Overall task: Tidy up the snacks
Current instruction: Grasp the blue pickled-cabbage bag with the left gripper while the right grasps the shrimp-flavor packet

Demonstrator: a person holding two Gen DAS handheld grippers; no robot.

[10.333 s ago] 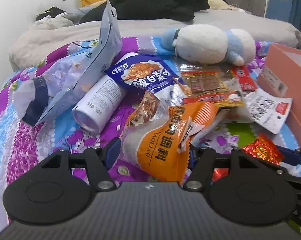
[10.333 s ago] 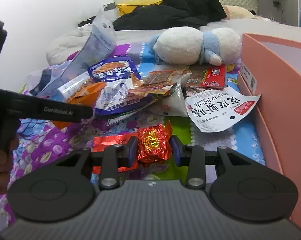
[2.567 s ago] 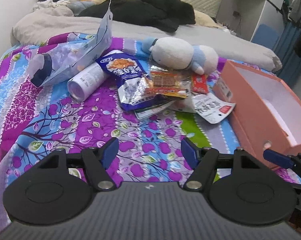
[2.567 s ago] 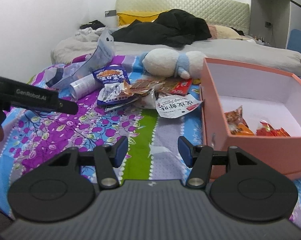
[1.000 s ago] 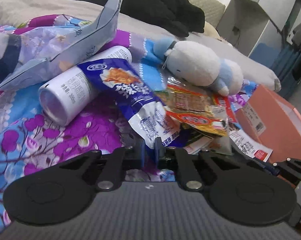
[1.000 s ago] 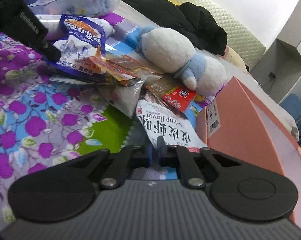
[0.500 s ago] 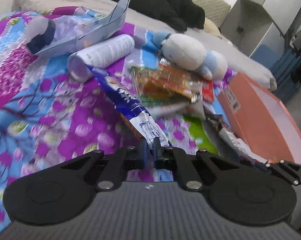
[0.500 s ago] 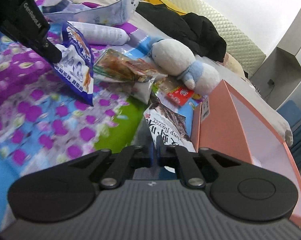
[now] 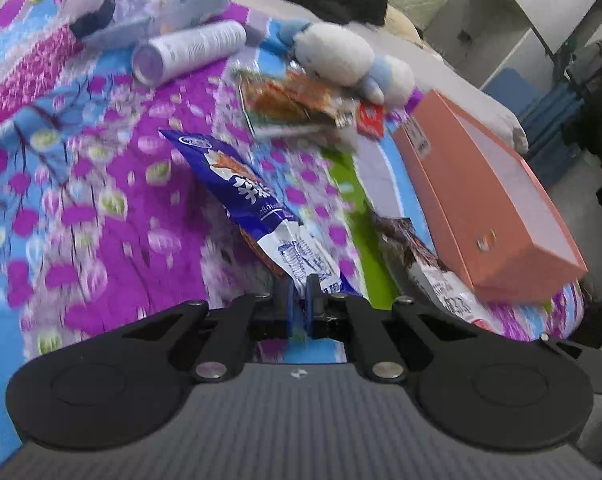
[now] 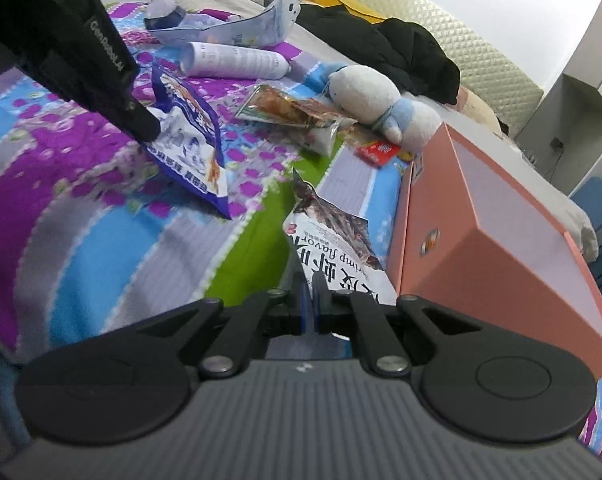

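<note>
**Now carrying: two snack bags lifted, box waiting at right**

I have both claws closed, each pinching a snack. My left gripper [image 9: 299, 294] grips the bottom edge of a blue and white snack bag [image 9: 257, 208], which hangs raised above the purple floral bedspread [image 9: 81, 208]. My right gripper [image 10: 309, 294] is clamped on the corner of a white shrimp-flavour packet [image 10: 333, 252], which sits just beside the near wall of the open pink box [image 10: 501, 240]. The step in hand, as I judge it, is the carry to the box. Next I must swing both bags over its rim and open the claws above the inside. More packets [image 9: 289, 104] lie by a plush toy [image 9: 341, 56] and a white bottle [image 9: 189, 50], not yet sorted.
</note>
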